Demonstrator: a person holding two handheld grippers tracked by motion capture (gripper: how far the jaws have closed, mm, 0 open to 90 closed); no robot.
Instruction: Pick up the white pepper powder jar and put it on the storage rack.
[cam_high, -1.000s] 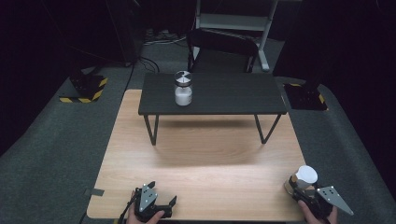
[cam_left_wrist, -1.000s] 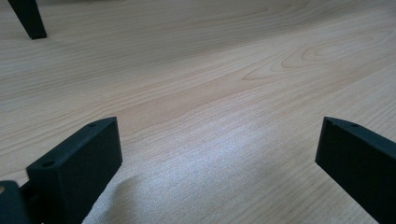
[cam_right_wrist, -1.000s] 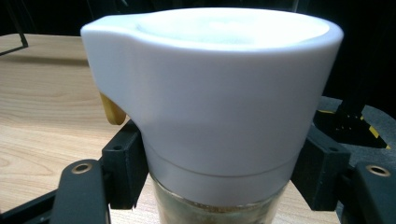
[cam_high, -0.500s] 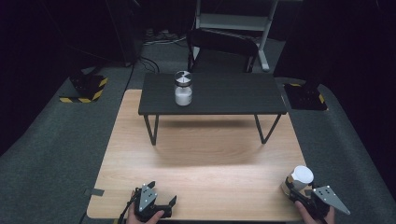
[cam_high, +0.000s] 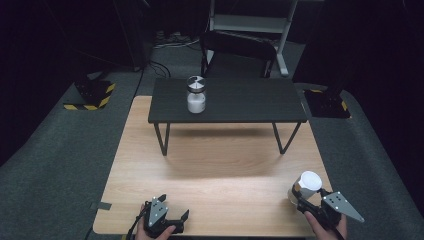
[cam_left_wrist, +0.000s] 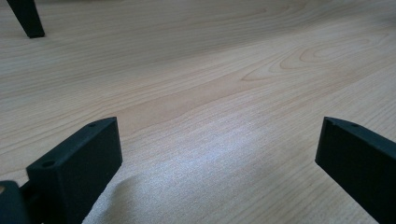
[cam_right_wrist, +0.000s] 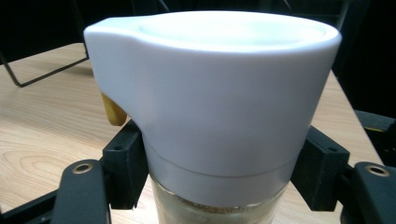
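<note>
Right tongs clamped on white-lidded jar, left tongs spread and idle over wooden table.

Right gripper (cam_high: 301, 196) sat at near right edge of the wooden table (cam_high: 215, 165), jaws pressed on both sides of a glass jar (cam_high: 305, 186) just under its white lid (cam_right_wrist: 215, 88); jar held about upright, lid toward the camera above, light grainy filling seen through the glass in the right gripper view, a small yellow tab under the lid's spout. Left gripper (cam_high: 172, 216) was at near left edge, well apart from the other, jaws wide apart with bare wood between them. Farther back stood a low black table (cam_high: 240, 102) on thin legs, a second jar (cam_high: 196, 94) with white filling and a black-and-white lid on its left part. Black chair (cam_high: 237, 50) behind it; dark grey floor mat (cam_high: 60, 165) around.
</note>
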